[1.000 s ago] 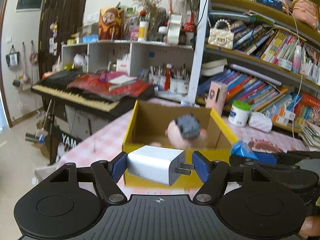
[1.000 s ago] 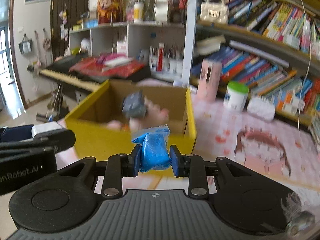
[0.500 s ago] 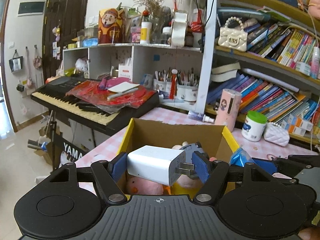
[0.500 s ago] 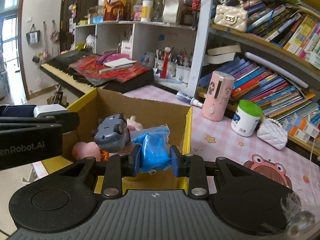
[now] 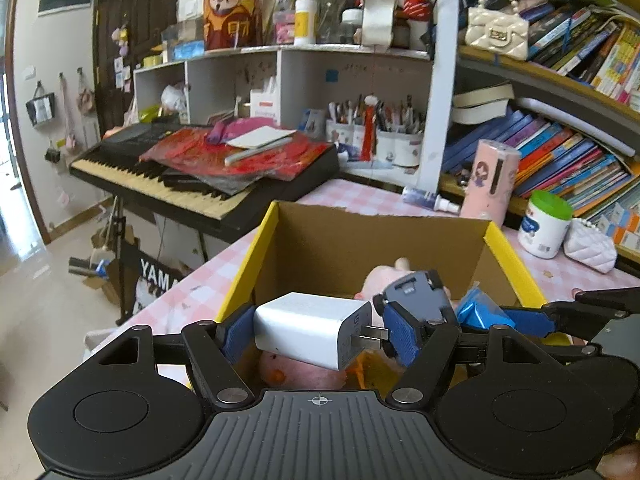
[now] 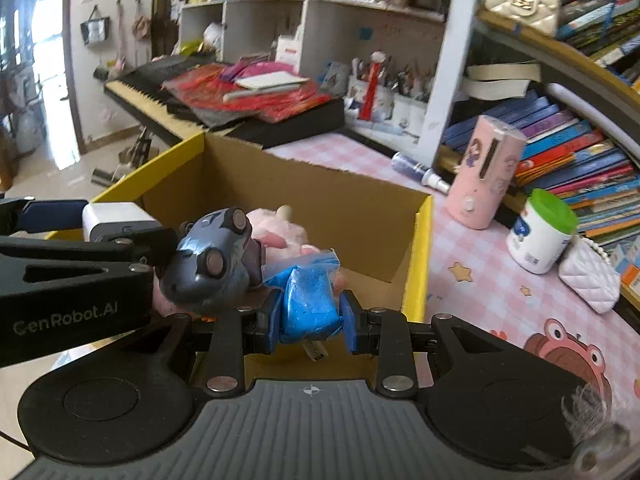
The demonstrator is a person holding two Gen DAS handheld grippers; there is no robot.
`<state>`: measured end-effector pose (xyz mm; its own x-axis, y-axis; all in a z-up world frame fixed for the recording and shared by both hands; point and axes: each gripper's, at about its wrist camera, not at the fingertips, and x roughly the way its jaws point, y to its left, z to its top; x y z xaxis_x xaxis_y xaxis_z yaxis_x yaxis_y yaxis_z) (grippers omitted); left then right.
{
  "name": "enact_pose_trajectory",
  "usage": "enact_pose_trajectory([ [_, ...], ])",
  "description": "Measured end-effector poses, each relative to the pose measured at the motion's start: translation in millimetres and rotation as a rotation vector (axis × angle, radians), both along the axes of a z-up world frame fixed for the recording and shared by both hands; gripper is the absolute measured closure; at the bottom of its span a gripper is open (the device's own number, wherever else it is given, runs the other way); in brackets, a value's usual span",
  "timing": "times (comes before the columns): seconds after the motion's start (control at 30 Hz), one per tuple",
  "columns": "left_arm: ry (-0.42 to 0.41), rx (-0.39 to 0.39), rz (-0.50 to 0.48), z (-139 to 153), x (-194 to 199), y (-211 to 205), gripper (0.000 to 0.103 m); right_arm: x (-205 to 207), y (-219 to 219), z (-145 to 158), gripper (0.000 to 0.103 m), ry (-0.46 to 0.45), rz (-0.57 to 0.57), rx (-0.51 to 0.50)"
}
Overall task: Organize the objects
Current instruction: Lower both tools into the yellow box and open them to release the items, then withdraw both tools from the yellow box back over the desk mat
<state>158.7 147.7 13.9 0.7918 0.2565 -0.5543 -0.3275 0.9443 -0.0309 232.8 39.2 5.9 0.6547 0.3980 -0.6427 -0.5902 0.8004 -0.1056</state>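
My left gripper [image 5: 316,334] is shut on a white USB wall charger [image 5: 308,330], prongs to the right, held over the near edge of an open yellow cardboard box [image 5: 508,256]. My right gripper [image 6: 308,318] is shut on a blue plastic packet [image 6: 308,304], also over the box [image 6: 418,264]. Inside the box lie a pink plush toy [image 5: 384,274] and a grey toy car [image 6: 212,260]. The charger shows in the right wrist view [image 6: 116,216] at the left, and the packet in the left wrist view [image 5: 476,312] at the right.
The box stands on a pink checked table [image 6: 480,280]. Behind it are a pink cylinder [image 5: 490,182], a white jar with a green lid [image 5: 544,224], a white quilted pouch [image 5: 590,250] and a spray bottle [image 5: 428,198]. A keyboard [image 5: 192,176] stands left, bookshelves right.
Both grippers have risen and moved forward over the box, still holding the charger and the blue packet. The box's inside with the plush and toy car is now in fuller view.
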Motion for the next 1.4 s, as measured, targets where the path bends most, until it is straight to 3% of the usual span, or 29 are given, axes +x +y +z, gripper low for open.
enact_pose_trajectory([
  [0.3, 0.066, -0.003, 0.040, -15, 16, 8, 0.032, 20, 6, -6, 0.075, 0.022, 0.019, -0.021],
  [0.5, 0.114, 0.053, 0.007, -25, 20, -2, 0.031, 30, 5, -11, 0.075, 0.035, 0.006, -0.048],
  [0.93, 0.096, 0.039, 0.034, -21, 16, -3, 0.028, 23, 16, -21, 0.073, -0.007, 0.065, -0.166],
  [1.1, 0.025, 0.001, 0.028, -10, 4, -4, 0.015, 14, 11, -14, 0.043, -0.013, 0.049, -0.112],
  [1.23, -0.016, 0.016, 0.011, 0, -5, -10, 0.013, -1, 4, -3, 0.038, -0.048, 0.023, -0.058],
  [1.4, -0.079, 0.000, 0.005, 14, -25, -15, 0.008, -27, -4, 14, 0.020, -0.117, -0.035, -0.014],
])
